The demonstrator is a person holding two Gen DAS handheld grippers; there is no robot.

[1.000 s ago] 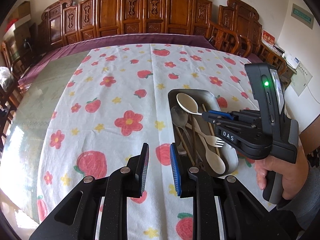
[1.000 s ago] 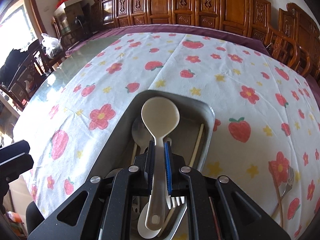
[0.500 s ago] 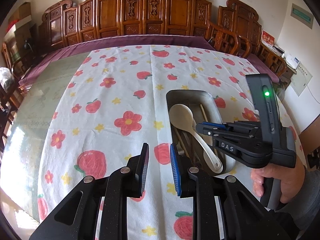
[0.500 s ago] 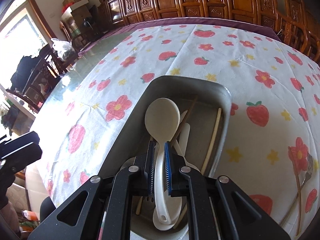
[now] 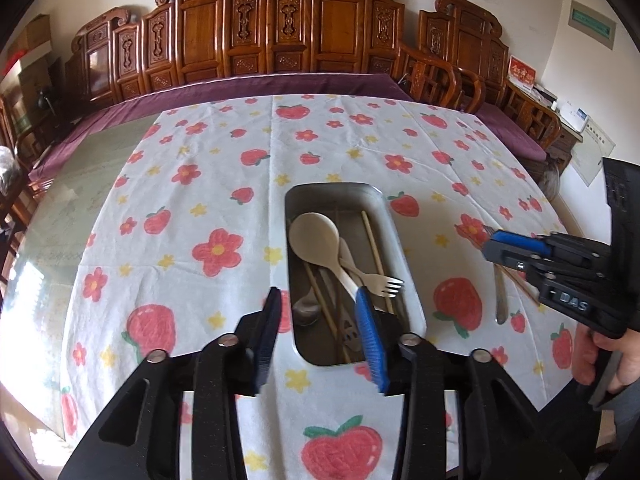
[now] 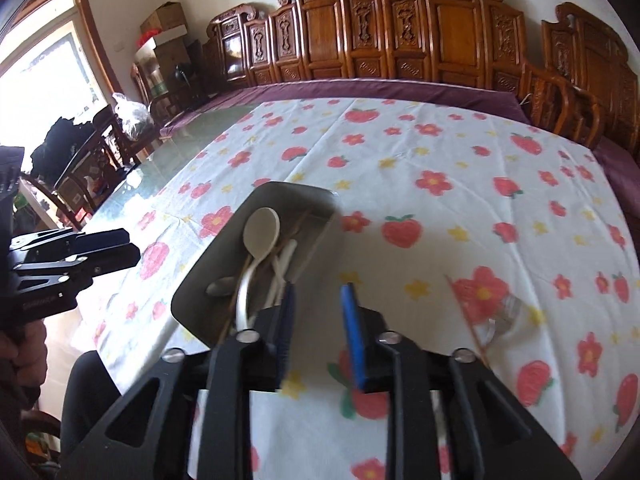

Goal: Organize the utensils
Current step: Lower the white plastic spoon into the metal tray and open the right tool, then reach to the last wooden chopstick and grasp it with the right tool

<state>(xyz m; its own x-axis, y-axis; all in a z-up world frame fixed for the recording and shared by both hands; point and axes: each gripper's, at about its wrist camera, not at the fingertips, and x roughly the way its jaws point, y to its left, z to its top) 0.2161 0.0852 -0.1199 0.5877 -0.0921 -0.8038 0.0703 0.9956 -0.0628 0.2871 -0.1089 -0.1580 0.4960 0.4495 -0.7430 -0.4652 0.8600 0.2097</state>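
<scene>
Black left hand-held gripper (image 5: 320, 336) and right hand-held gripper (image 6: 318, 330), jaws just opening, holding nothing

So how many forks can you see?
2: a cream fork in the metal tray, and a metal fork on the cloth right of it. More may hide under the pile.
</scene>
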